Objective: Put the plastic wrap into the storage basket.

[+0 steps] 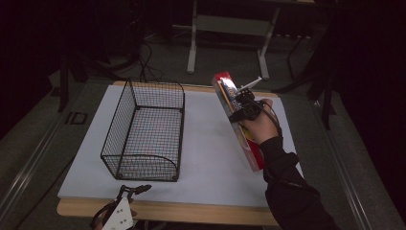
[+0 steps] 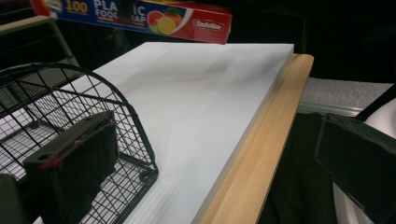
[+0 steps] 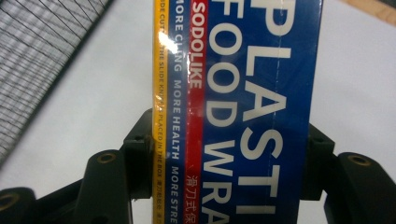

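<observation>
Box of plastic wrap (image 1: pixel 238 120): clamped between jaws of right gripper (image 1: pixel 242 106), held above white board (image 1: pixel 210 143), right of wire basket (image 1: pixel 143 132). Left gripper (image 1: pixel 122 211): at near table edge (image 1: pixel 191 211), jaws spread, empty.

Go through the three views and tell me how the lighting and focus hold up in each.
High view: dim, surroundings nearly black, but the white board and wire basket read clearly. Left gripper view: the board is bright with a soft shadow under the plastic wrap box; the near left jaw looks soft. Right gripper view: the box's lettering is close and slightly blurred.
</observation>
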`<action>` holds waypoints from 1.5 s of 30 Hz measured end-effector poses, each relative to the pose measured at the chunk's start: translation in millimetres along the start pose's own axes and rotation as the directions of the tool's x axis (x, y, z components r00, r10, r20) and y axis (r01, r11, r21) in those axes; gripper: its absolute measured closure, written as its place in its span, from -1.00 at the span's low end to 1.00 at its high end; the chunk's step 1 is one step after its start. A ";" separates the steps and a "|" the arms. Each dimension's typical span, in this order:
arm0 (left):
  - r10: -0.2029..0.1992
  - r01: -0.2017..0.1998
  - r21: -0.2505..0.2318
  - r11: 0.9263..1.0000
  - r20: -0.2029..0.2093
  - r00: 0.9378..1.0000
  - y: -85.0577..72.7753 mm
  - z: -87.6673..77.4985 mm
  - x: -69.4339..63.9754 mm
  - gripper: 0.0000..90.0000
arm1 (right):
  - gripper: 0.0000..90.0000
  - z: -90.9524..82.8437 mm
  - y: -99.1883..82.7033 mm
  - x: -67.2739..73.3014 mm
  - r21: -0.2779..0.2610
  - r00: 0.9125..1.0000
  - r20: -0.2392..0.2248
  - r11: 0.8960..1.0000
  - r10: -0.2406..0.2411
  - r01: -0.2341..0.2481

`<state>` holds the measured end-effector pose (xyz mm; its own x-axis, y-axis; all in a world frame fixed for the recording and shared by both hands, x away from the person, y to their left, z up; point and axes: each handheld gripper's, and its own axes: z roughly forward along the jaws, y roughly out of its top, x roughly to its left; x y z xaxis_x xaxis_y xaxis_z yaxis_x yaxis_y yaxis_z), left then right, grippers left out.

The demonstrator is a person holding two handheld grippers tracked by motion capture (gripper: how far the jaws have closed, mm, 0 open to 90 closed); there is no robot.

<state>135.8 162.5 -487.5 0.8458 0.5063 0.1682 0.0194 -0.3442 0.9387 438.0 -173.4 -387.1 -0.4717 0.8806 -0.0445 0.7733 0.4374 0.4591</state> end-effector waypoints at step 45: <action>0.006 -0.006 -0.010 1.000 0.007 1.000 0.6 -2.3 -0.9 -1.00 | -0.12 -31.9 104.1 141.2 -0.205 0.989 -0.103 0.975 -0.109 0.086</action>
<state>133.8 163.6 -486.4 0.8497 0.4985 0.1721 0.0087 -0.3395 0.9406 438.4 -9.3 -317.3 -0.5944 0.8041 -0.0026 0.6263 0.4650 0.6258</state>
